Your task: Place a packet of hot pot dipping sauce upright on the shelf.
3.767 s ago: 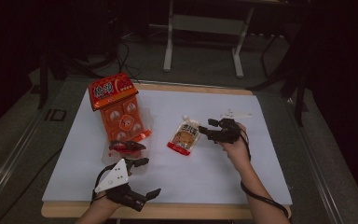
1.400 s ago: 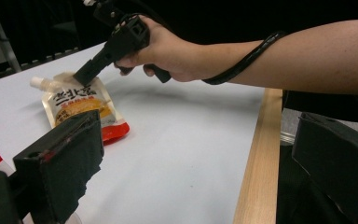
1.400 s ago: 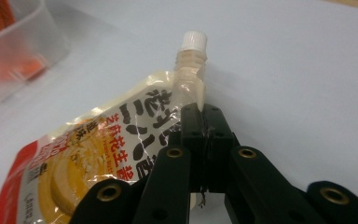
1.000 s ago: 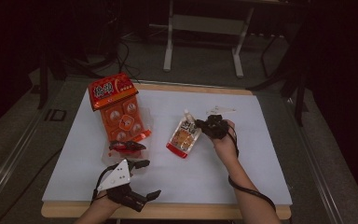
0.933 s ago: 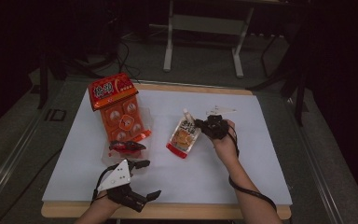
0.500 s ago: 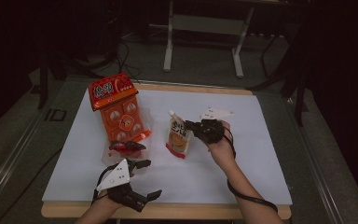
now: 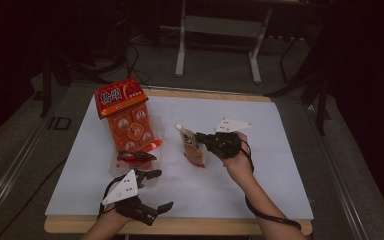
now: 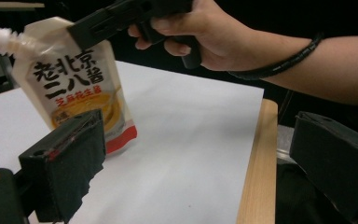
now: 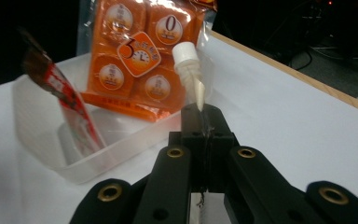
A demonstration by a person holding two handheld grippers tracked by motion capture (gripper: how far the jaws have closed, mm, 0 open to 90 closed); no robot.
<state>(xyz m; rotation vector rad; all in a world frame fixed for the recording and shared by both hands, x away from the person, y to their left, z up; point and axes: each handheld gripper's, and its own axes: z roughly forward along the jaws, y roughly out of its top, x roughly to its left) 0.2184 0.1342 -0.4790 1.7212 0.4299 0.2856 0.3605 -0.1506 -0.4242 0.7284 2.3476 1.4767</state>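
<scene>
One thin edge of the spouted pouch (image 7: 193, 146) is all that the right gripper (image 7: 209, 139) has, its jaws pressed together on the seam just under the white cap (image 9: 186, 51). The pouch stands tilted near the middle of the white table (image 7: 280, 170), its lower corner apparently touching the surface, though that contact is hard to confirm. With so narrow a bite the pouch could swing or slide out, and a heavy filling would make that likelier (a judgement from its bulged look only).

Just to its left lies a clear plastic tray (image 9: 51, 154) holding a small red packet (image 7: 135, 156), with a large orange multipack (image 7: 128, 121) leaning across the tray's far end. Carried that way, the pouch could catch the tray wall or knock the multipack. The left gripper (image 7: 151, 189) rests near the table's front edge, jaws wide apart and holding nothing.
</scene>
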